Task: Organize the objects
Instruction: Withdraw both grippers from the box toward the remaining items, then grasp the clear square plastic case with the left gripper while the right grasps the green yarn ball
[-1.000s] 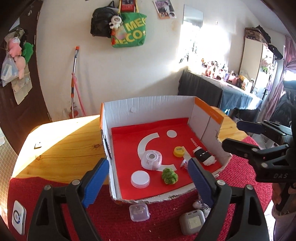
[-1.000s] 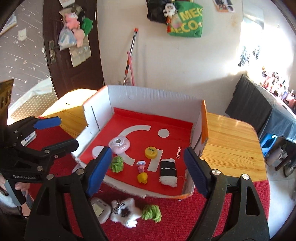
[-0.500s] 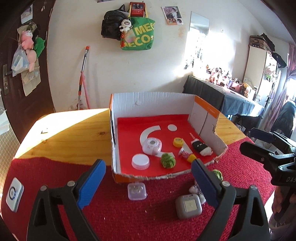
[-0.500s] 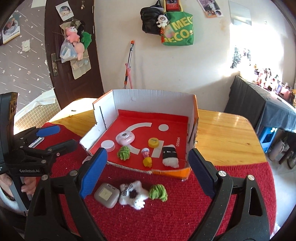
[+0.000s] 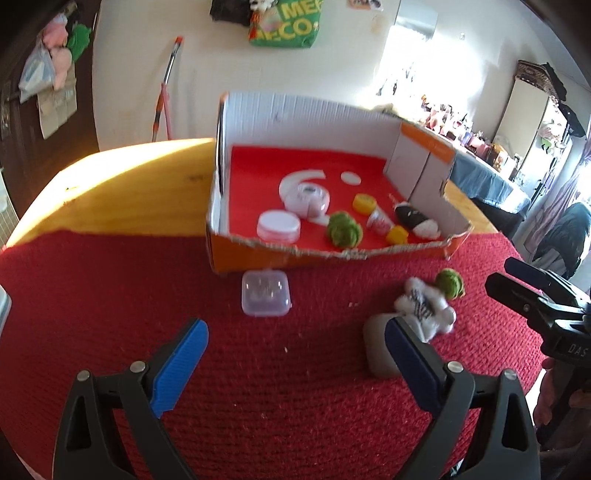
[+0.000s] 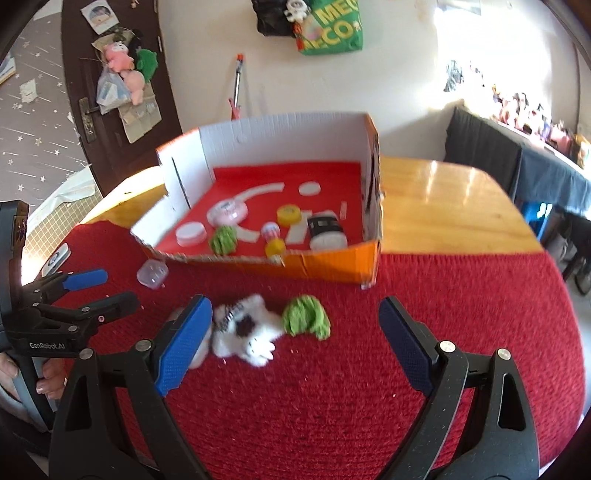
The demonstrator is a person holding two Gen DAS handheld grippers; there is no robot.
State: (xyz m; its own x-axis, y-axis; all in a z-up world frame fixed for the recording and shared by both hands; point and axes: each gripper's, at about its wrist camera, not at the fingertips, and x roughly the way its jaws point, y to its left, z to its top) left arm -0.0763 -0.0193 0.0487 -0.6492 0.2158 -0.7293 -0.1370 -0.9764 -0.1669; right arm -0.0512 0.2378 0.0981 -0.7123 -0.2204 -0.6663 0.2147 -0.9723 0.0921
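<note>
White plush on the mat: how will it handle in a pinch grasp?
The plush looks fuzzy and limp, sprawled flat on the mat, so it will probably squash and droop rather than hold its shape. It is likely light for its size. Fur against the ribbed fingers should grip well; rolling seems unlikely.

Far ahead of my tongs, a green bag (image 6: pixel 330 30) reads "MEC ECO"; my left gripper (image 6: pixel 94 291) reads "GenRobot.AI".

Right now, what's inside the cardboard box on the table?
The cardboard box holds a white round lid, pink tape roll, green ball, yellow cap, small bottle and sushi toy. The front wall hides the floor strip behind it.
</note>
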